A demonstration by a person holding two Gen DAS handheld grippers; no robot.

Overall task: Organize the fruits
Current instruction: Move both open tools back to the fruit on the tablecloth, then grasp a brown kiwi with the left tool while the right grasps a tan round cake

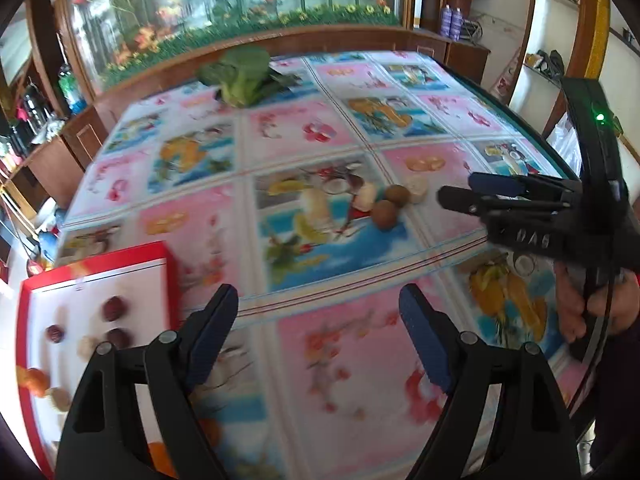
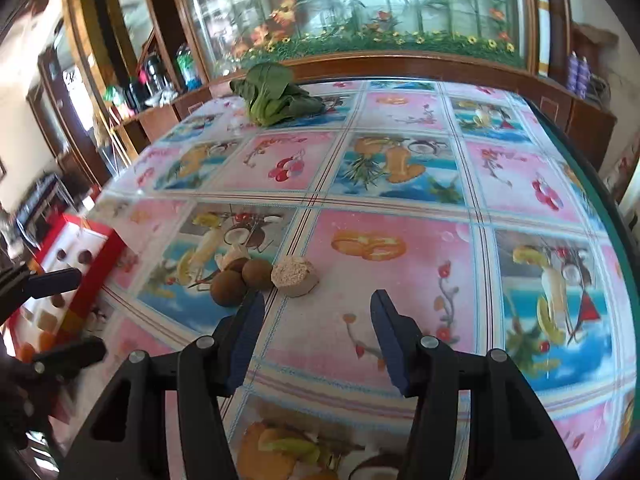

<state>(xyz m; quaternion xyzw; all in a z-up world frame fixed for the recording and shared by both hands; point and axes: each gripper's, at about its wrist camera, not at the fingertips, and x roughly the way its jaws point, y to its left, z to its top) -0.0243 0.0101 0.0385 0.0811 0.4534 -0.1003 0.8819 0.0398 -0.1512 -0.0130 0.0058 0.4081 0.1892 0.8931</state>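
My left gripper (image 1: 318,336) sits at the bottom of its own view with the jaws spread wide and nothing but tablecloth (image 1: 304,140) between them. At the lower left of that frame lies the red tray (image 1: 96,258), already carrying several small fruits: dark reddish ones, a pale one and something orange at the edge (the blur keeps me from naming them more exactly).

My right gripper (image 2: 316,340) is also empty, its jaws apart though less widely. In its view the loose pile sits just above the left jaw tip, a little left of centre: two brown round fruits (image 2: 244,278) touching each other, a pale cut piece (image 2: 295,276) just beside them on the right, and another pale piece tucked behind. A leafy green vegetable (image 2: 276,98) lies well apart at the top of the frame, near the far table edge.

I judge that I am between placements: some fruit is in the tray, the pile is still on the cloth, and neither gripper holds anything. The next move, as I read it, calls for bringing the right gripper down over one brown fruit. They touch, so the jaws must straddle one without nudging its neighbour, since round fruit would roll readily on this slick cloth.
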